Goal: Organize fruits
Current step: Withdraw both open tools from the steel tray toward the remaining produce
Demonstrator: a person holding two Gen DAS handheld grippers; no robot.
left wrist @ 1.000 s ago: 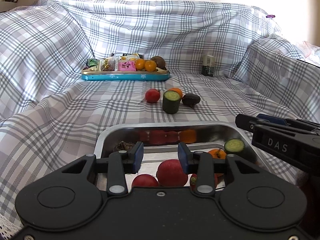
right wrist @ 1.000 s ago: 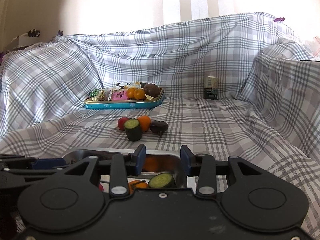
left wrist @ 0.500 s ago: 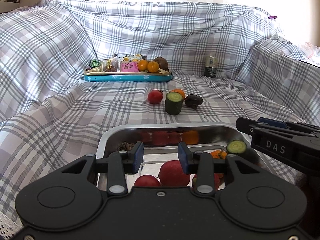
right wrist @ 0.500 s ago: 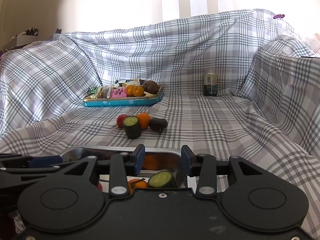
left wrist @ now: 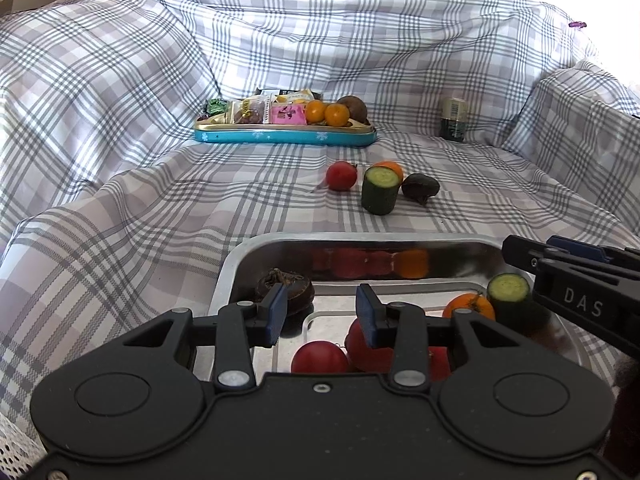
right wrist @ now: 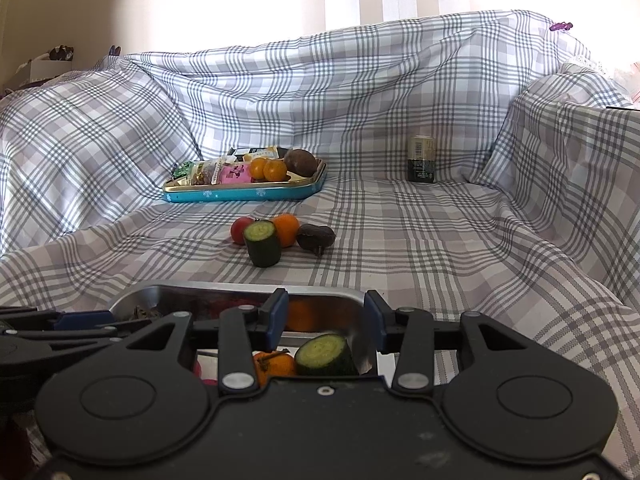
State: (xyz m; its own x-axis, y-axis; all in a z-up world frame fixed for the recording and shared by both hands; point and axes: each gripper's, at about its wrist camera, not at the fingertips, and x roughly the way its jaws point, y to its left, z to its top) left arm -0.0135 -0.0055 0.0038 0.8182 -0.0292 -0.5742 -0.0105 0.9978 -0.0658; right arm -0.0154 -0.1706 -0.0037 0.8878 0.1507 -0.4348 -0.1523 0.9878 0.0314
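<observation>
Right tongs: released, jaws just widening, nothing pinched, above the cucumber piece at lower centre in the steel tray. Left tongs: released, empty, over red fruit. Mid-frame on the plaid cover: loose cucumber, tomato, avocado.

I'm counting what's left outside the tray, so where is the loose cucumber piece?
In the left wrist view the cucumber piece stands upright on the plaid cloth beyond the metal tray, between a red tomato and a dark avocado.
</observation>
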